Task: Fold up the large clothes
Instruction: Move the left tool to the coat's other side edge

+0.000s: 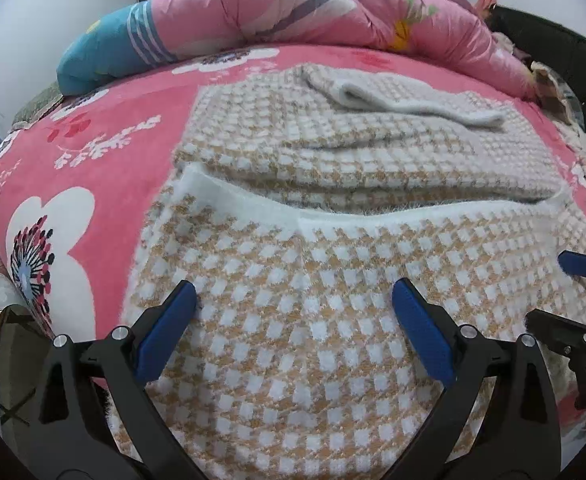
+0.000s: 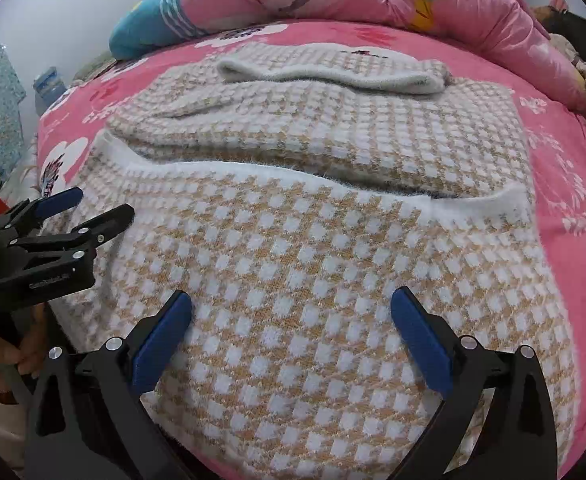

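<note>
Sweater (image 1: 293,320): fuzzy knit, tan-and-white check, lying flat on the bed; near half folded up over the far half, white hem band (image 1: 333,216) running crosswise at mid-garment.
Collar end: a pale ribbed fold (image 1: 405,102) lies on top at the far end of the sweater.
Left gripper (image 1: 295,300): fingers (image 1: 165,334) spread wide, released, nothing between them; blue pads sit over the near folded layer, left pad at the sweater's left edge. Contact with the knit: cannot tell, the pads may only hover.
Right gripper (image 2: 291,306): fingers (image 2: 423,340) likewise spread wide and released, empty; both pads over the checked fabric, inside its edges.
Relative position: the two grippers are side by side at the near end; the right one shows at the right border of the left wrist view, the left one at the left border of the right wrist view, also parted.
Bed sheet (image 1: 105,148): pink with white flowers, bare on both sides of the sweater, wider on the left.
Quilt (image 1: 293,4): pink, bunched along the far edge of the bed, well apart from the collar end.
Blue pillow (image 1: 105,52): at the far left, touching the quilt.
</note>
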### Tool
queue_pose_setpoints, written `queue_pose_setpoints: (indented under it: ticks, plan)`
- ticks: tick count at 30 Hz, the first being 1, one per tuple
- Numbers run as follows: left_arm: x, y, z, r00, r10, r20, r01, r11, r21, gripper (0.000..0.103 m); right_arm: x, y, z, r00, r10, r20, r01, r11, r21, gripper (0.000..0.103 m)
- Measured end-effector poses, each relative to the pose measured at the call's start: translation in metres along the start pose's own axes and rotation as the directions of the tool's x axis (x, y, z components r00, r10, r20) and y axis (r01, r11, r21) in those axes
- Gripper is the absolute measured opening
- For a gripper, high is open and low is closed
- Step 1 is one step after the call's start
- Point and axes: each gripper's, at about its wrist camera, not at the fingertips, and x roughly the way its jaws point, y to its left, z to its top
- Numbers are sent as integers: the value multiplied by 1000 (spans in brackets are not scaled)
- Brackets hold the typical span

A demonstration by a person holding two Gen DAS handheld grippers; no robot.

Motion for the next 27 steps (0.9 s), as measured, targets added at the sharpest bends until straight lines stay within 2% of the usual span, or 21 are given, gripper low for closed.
queue_pose_setpoints:
  ticks: [4, 7, 10, 12, 16, 19, 21, 23, 25, 27]
  plan:
    - [-21, 14, -7, 996, -15, 83, 16, 1000, -6, 95, -4, 1, 3, 1000, -7, -7, 7, 1000, 14, 96]
    - [-33, 32, -14, 992, -9, 125, 11, 1000, -20, 95, -13, 7, 8, 1000, 7, 29, -7, 1000, -7, 96]
    - [-40, 55, -21, 989, -15, 146, 24, 998, -63, 95, -14, 15, 7, 999, 21, 50, -19, 999, -44, 96]
    - [-40, 70, -24, 988, -21, 151, 36, 995, -95, 95, -6, 19, 5, 1000, 16, 26, -15, 998, -59, 96]
    - [-33, 87, -21, 990, -14, 142, 31, 993, -116, 95, 5, 9, 1, 997, 80, 18, -80, 997, 2, 96]
    - [-30, 93, -16, 986, -51, 161, 72, 989, -127, 95, 6, 4, 1, 994, 102, 22, -103, 995, 11, 96]
    - [-27, 96, -10, 978, -99, 181, 125, 982, -139, 94, 6, 4, 1, 995, 101, 24, -101, 995, -5, 96]
    - [-22, 95, -4, 973, -133, 188, 162, 976, -144, 85, 6, 2, 1, 994, 107, 21, -107, 994, -7, 96]
    - [-10, 92, 6, 972, -167, 162, 191, 971, -145, 70, 7, 4, 1, 994, 111, 20, -111, 994, -12, 96]
    - [1, 91, 14, 974, -182, 137, 202, 968, -147, 64, 7, 4, 1, 993, 113, 22, -112, 994, -15, 96]
